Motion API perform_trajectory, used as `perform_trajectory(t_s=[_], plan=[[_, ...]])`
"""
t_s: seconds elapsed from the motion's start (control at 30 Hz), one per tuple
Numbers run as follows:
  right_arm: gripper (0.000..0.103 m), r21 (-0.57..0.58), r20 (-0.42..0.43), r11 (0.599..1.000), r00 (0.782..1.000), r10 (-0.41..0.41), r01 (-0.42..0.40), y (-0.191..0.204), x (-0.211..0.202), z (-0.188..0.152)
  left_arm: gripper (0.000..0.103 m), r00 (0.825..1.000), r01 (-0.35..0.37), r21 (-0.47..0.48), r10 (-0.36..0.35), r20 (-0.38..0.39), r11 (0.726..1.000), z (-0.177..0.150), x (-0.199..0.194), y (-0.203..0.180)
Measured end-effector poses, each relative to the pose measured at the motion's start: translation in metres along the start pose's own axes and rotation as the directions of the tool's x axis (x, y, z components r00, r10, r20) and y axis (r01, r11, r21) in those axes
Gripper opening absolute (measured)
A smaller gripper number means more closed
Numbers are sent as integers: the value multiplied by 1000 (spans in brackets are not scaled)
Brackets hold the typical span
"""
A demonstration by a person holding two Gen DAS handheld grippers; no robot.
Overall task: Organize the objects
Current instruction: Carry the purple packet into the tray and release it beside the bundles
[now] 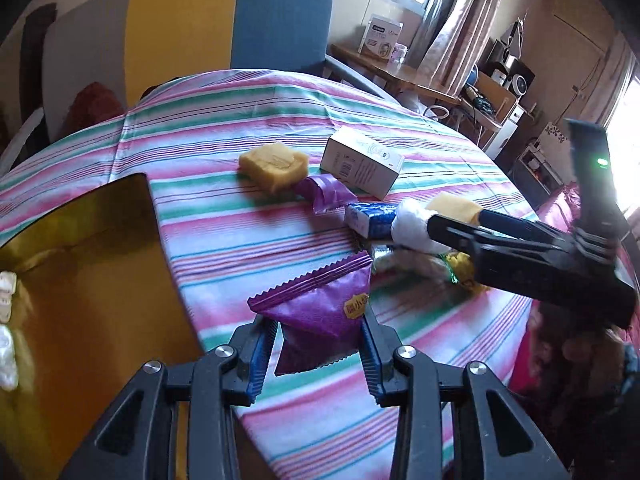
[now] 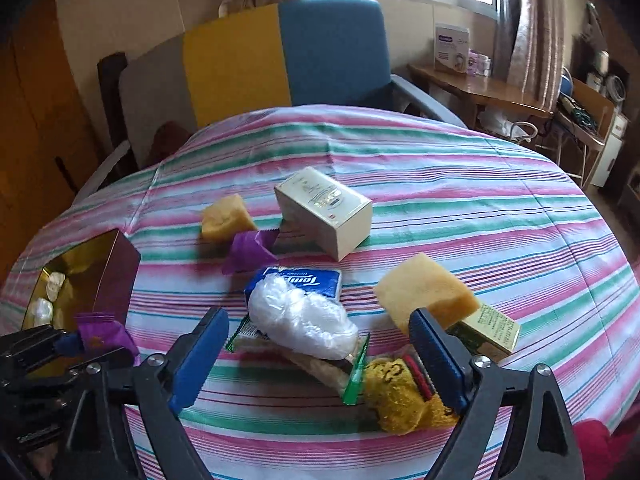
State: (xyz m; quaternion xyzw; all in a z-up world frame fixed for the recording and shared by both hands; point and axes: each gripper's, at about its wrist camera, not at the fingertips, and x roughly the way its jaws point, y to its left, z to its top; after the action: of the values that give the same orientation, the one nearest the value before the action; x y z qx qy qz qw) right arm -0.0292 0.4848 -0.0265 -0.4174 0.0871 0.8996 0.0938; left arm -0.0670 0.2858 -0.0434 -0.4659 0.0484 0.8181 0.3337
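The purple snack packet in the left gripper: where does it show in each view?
Left wrist: purple snack packet at lower centre, clamped in the left gripper.
Right wrist: same packet at the lower left edge, beside the gold-lined box.
Shared landmark: the white carton at mid-table.

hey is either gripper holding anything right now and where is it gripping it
The left gripper holds the purple snack packet, pinched across its lower half, sealed top edge pointing away. The right gripper is open over the pile, holding nothing.
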Motion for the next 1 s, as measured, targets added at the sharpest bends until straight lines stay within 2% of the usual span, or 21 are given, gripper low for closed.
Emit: perform_trajectory(t_s=[0.1, 0.23, 0.3, 0.33, 0.37, 0.4, 0.47, 0.7, 0.87, 1.0], plan=[[94, -40, -19, 999, 1000, -25, 24, 9, 11, 2, 39, 1000, 10, -17, -10, 9, 1000, -10, -14, 8], [94, -35, -55, 998, 997, -59, 57, 7, 26, 6, 39, 1000, 19, -45, -18, 17, 999, -21, -29, 19], [94, -21, -75, 999, 996, -48, 47, 4, 35, 8, 39, 1000, 18, -51, -17, 21, 999, -28, -35, 22], [90, -15, -93, 999, 995, -31, 30, 3, 40, 9, 39, 1000, 14, -52, -13, 27, 999, -31, -39, 24], [63, -19, -108, 999, 994, -33, 31, 4, 45, 9, 39, 999, 9, -55, -7, 33, 998, -35, -44, 27], [50, -32, -126, 998, 991, -54, 50, 6, 49, 8, 39, 999, 8, -64, -6, 37, 998, -39, -49, 31], [46, -55, -121, 996, 990, -70, 64, 8, 50, 6, 39, 999, 3, -90, 1, 46, 996, -46, -58, 42], [44, -81, -114, 992, 988, -102, 93, 9, 47, 4, 39, 993, -85, -217, 101, 65, 973, -74, -91, 97], [44, -84, -108, 991, 988, -113, 104, 9, 45, 4, 39, 979, -174, -315, 197, 45, 933, -98, -110, 143], [44, -96, -98, 990, 988, -117, 108, 12, 42, 4, 39, 962, -248, -374, 274, 18, 894, -112, -117, 176]])
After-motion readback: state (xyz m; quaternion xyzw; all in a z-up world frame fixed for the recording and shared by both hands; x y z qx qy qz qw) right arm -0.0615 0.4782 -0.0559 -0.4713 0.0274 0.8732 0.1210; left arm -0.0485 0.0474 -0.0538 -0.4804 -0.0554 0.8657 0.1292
